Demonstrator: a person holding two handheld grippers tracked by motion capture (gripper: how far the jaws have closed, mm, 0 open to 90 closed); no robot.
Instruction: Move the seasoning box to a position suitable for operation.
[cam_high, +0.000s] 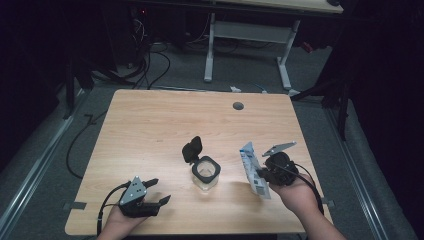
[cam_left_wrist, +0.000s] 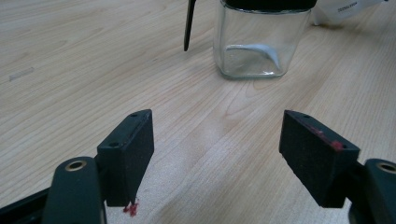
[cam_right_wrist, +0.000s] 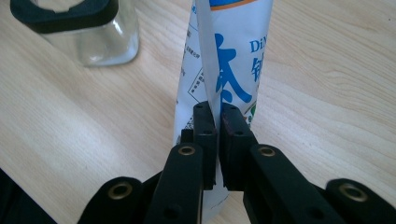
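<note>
1. While I watch from the high view, my left claw (cam_high: 159, 191) sits closest to me at the bench's (cam_high: 150, 130) near edge, toward the near-left corner, with its jaws spread wide apart and nothing between them.
2. From the left gripper view I see that same left claw (cam_left_wrist: 215, 154) hovering just over bare wood, both black pads (cam_left_wrist: 131, 149) clear of anything.
3. At the near edge toward the right corner, my right claw (cam_high: 261, 175) is clamped on a white and blue pouch (cam_high: 254, 170); the pouch stands tilted, its top leaning toward the far-left.
4. Seen in the right gripper view, the right claw (cam_right_wrist: 218, 140) has its jaws pressed together on the flat seam edge of the pouch (cam_right_wrist: 233, 56), which rises away from them with blue print on white.
5. Farther in, near the middle of the bench and between my two claws, a clear square jar (cam_high: 205, 175) stands upright with a black collar around its mouth.
6. Its black hinged lid (cam_high: 192, 149) is flipped open, standing up on the jar's far-left side.
7. Through the left gripper view the jar (cam_left_wrist: 259, 39) looks empty of fill, though the glass glints; it stands apart from the pouch.
8. Near the far edge, a small grey round cap (cam_high: 238, 106) sits flush in the bench top.
</note>
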